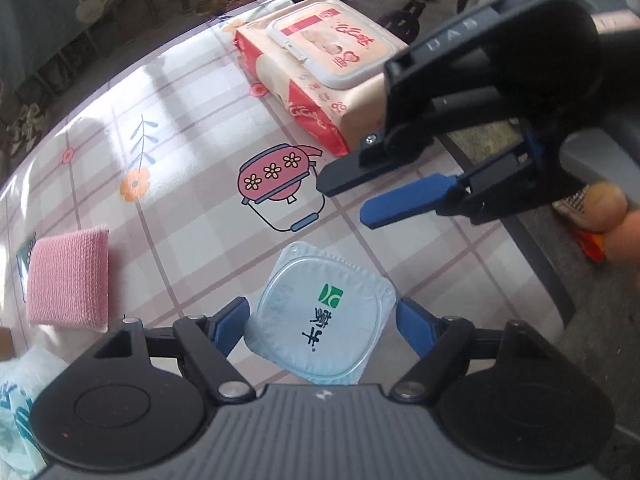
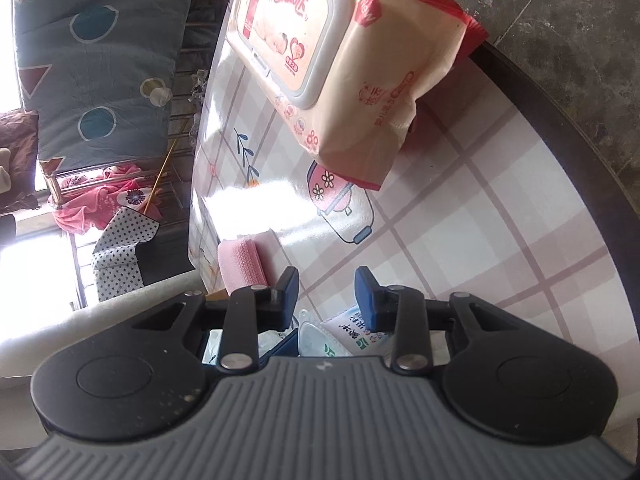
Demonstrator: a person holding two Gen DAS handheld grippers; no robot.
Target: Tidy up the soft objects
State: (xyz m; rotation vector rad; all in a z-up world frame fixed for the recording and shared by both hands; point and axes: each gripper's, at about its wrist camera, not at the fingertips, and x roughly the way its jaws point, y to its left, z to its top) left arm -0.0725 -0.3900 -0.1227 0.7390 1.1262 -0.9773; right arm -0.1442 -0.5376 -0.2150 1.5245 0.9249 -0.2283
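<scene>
Left wrist: yogurt cup (image 1: 320, 316) between released left jaws; right jaws nearly clenched, empty

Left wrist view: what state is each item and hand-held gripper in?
Yogurt cup: foil lid sealed, standing on the table between the left fingers, not gripped.
Wet wipes pack: flip lid closed, lying flat.
Pink sponge: lying flat.
Left hand-held gripper: open.
Right hand-held gripper: narrowly open, empty.

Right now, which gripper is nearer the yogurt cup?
Left. The left gripper hangs right over the yogurt cup, open fingers flanking its lid without touching. The right gripper sits farther up the table, empty, between the cup and the wipes pack.
</scene>
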